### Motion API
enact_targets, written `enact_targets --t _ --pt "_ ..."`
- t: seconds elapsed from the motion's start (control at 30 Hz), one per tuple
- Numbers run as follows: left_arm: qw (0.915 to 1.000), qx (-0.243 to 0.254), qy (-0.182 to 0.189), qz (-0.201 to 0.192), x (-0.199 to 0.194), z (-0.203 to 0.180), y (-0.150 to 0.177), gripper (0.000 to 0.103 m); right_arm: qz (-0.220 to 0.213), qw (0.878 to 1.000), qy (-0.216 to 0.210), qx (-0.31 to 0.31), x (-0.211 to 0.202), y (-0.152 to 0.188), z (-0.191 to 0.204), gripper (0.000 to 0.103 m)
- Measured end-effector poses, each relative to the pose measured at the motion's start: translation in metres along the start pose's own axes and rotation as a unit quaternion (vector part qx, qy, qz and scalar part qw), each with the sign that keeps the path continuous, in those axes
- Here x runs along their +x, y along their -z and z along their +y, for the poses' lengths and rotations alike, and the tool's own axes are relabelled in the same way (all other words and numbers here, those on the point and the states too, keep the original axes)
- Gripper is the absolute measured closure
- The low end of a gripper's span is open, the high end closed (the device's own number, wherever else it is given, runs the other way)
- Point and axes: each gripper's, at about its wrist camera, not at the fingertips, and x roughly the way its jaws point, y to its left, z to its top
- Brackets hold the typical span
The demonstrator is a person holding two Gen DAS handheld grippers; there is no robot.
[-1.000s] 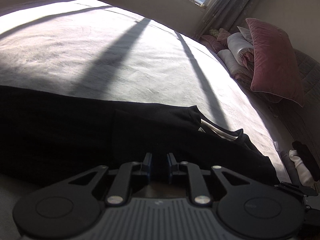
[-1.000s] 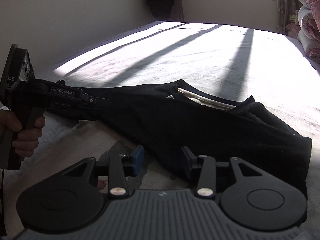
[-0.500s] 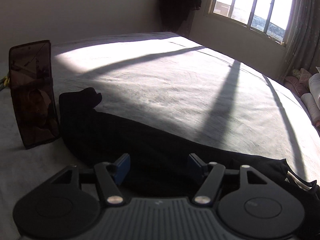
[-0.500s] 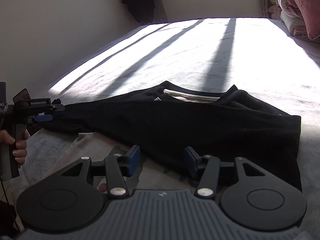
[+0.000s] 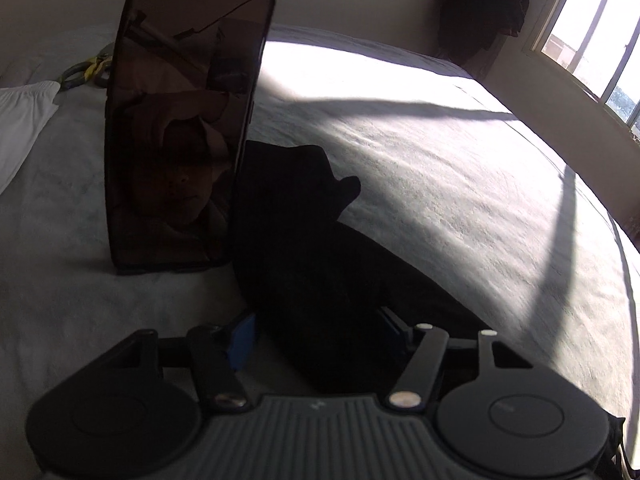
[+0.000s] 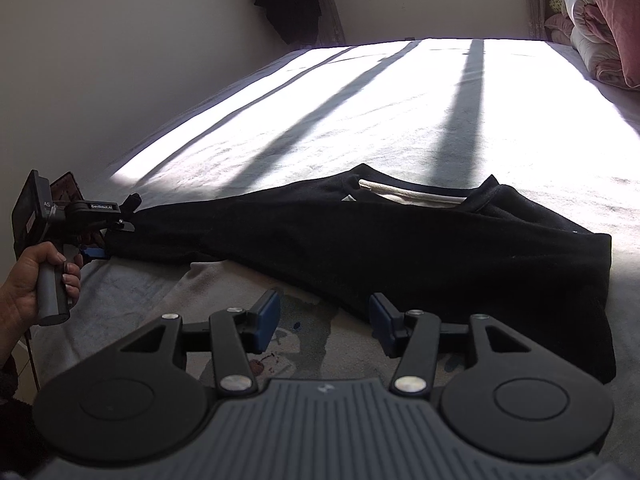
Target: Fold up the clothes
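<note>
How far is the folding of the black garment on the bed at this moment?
Early stage. Done: the black garment lies spread across the bed, neckline away from the camera. In hand: the left tongs are closing around its sleeve end, beside the upright phone; the right tongs hang open over the near hem. Left: no finished fold is visible yet.
</note>
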Motion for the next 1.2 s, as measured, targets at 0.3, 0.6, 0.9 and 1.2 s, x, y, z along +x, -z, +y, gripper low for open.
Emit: enact_targets --t 0.3,0.6,0.9,1.2 --pt "0.9963 -0.014 0.045 -0.072 -0.026 -0.013 0.001 0.097 -0.017 1.000 -0.011 0.009 -0.014 0.001 0.001 0.048" --pt "0.9794 0.072 0.160 -0.099 -0.078 -0.078 0.018 0.097 -0.029 0.999 -0.003 0.013 -0.019 -0.004 -0.012 0.048" --pt "0.9337 0.201 0.296 -0.012 -0.076 -0.138 0.078 0.097 -0.035 0.999 0.003 0.020 -0.020 -0.005 -0.020 0.048" --pt "0.9179 0.247 0.292 0.105 -0.040 -0.154 0.127 0.088 -0.023 1.000 0.007 0.007 -0.015 -0.001 -0.019 0.048"
